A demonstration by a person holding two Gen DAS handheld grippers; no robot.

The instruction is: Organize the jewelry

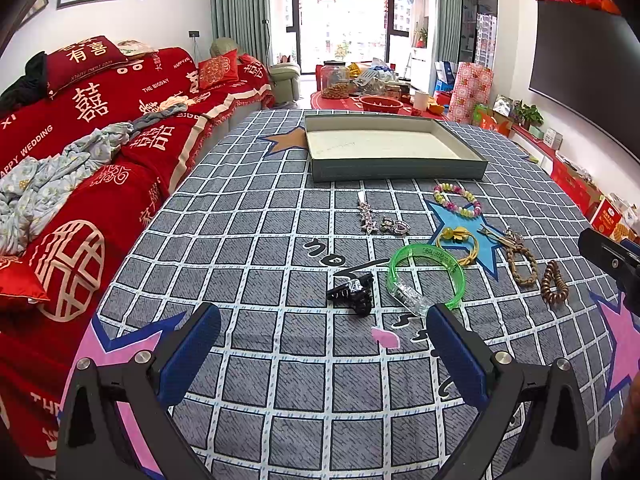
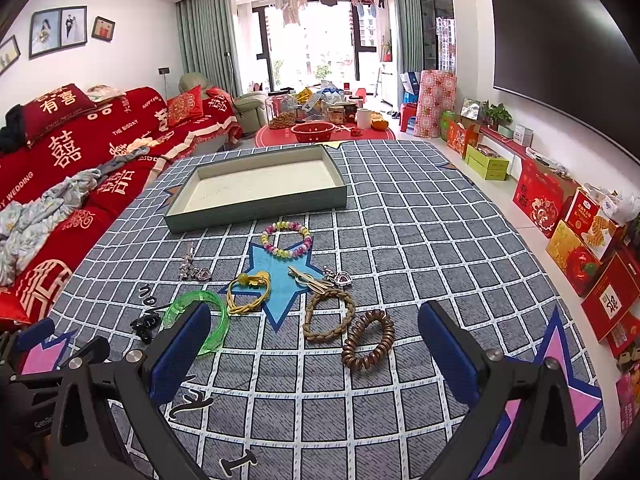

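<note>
Both grippers hang above the checked cloth on the desk (image 1: 280, 380), and both are spread wide with nothing between the blue pads. The left gripper (image 1: 324, 344) has the black claw clip (image 1: 354, 294) just ahead of its gap, and the green bangle (image 1: 426, 276) lies ahead and to its right, almost touching the right fingertip (image 1: 448, 320). Further out from it sit the small silver pieces (image 1: 380, 222) and, beyond them, the shallow grey tray (image 1: 400, 170), its cream floor bare. Over on the right gripper (image 2: 316, 332), the coiled brown hair tie (image 2: 368, 340) lies straight ahead inside the spread of the fingers, with the braided tan bracelet (image 2: 330, 314) touching it on the far side. Ahead and left of that gripper is the yellow cord bracelet (image 2: 248, 292) on the blue star, the green bangle partly hidden behind its left finger (image 2: 180, 344). The pastel bead bracelet (image 2: 286, 238) lies further ahead, close to the tray's near wall, and the gold clip (image 2: 308, 278) with a silver heart charm (image 2: 342, 279) sits between beads and braid. Red sofa (image 2: 60, 152) off to the left.
</note>
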